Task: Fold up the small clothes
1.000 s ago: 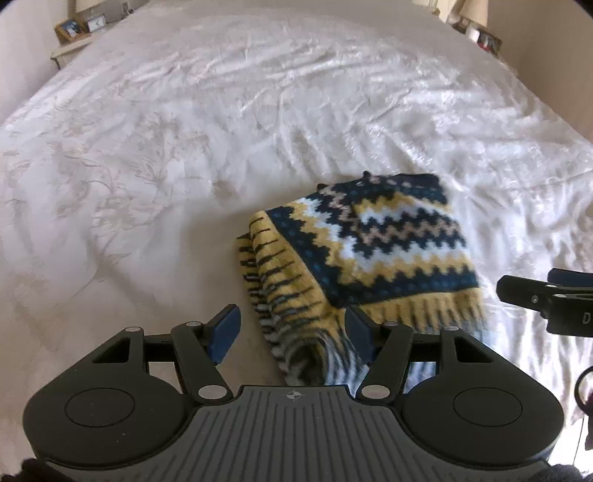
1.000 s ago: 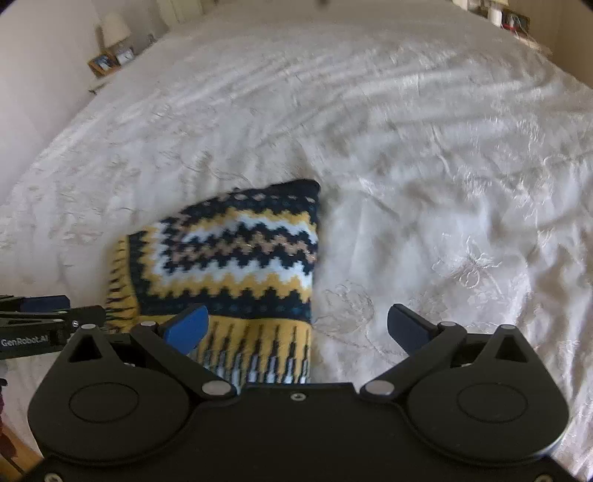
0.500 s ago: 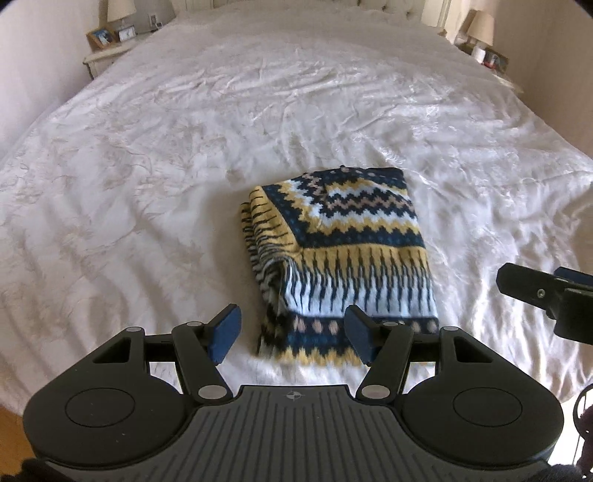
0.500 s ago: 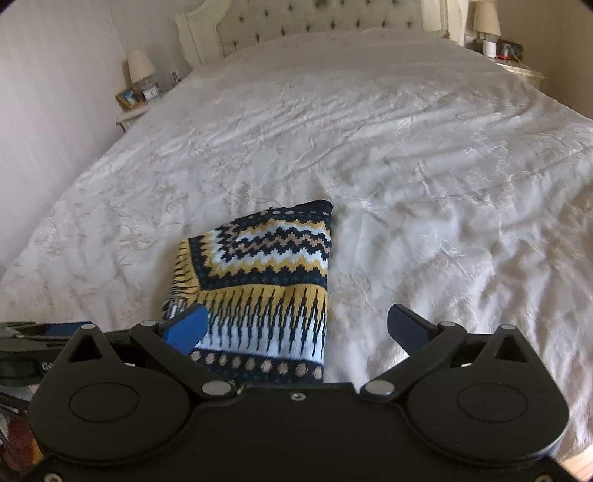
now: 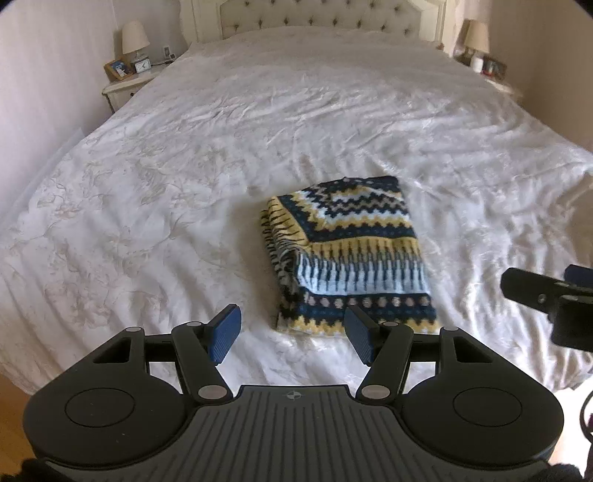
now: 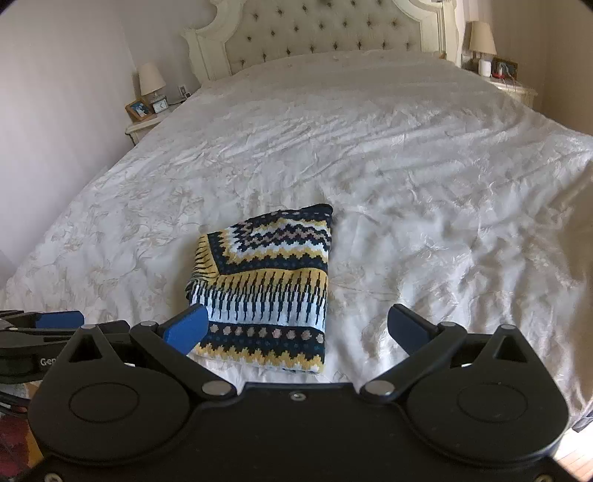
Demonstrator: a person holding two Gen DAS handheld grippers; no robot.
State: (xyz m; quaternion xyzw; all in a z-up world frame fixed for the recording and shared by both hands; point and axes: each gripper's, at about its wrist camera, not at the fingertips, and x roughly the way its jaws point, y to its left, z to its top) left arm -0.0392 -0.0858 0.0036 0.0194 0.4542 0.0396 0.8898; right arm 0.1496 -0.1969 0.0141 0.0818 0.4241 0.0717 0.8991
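Folded knit sweater on the bed, both grippers clear of it.
Left wrist view: the left gripper point(image 5: 292, 331) holds its jaws partly open and empty; the sweater point(image 5: 348, 252) lies just beyond them, bare bed point(image 5: 148, 207) to its left. Right wrist view: the right gripper point(image 6: 296, 328) has jaws wide and empty; the sweater point(image 6: 265, 285) lies beyond the left jaw, open bed point(image 6: 444, 222) to its right.

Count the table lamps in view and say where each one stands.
2. One lamp stands on the nightstand left of the headboard; the other lamp stands right of it. No others show.
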